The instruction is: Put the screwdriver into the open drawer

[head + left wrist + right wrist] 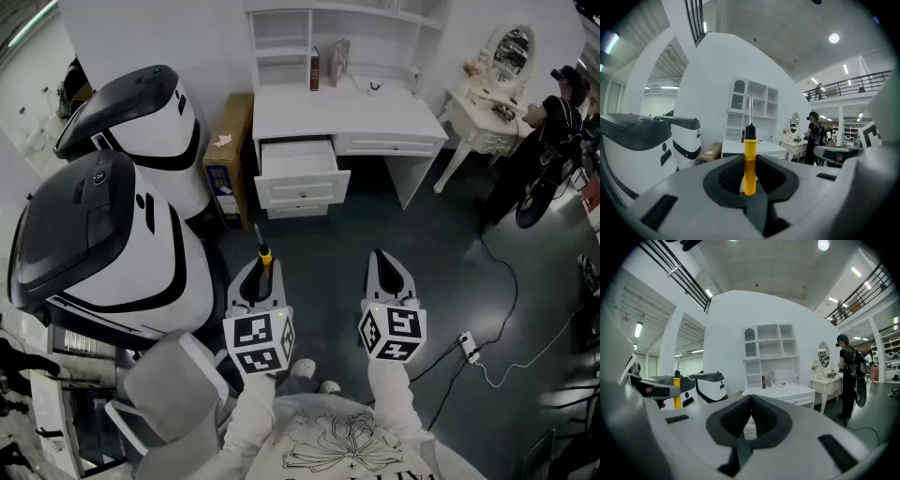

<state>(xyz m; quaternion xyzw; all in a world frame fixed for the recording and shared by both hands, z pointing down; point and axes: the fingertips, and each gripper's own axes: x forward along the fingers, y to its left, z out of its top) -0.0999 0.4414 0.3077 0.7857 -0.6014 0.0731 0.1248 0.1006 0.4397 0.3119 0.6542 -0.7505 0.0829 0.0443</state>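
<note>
My left gripper [259,274] is shut on the screwdriver [265,254], whose yellow handle and metal shaft stick out past the jaws toward the desk. In the left gripper view the screwdriver [750,161] stands upright between the pads of the left gripper [750,177]. The white desk [347,119] stands across the floor ahead, with its left drawer [296,157] pulled open. My right gripper [380,260] is level beside the left one, shut with nothing in it. In the right gripper view the right gripper [751,405] points at the desk [780,392], and the screwdriver [677,398] shows at the left.
Two large white-and-black machines [112,225] fill the left side. A cardboard box [228,155] sits between them and the desk. A vanity table [492,108] and a person in black [548,141] are at the far right. A cable and power strip [469,347] lie on the floor.
</note>
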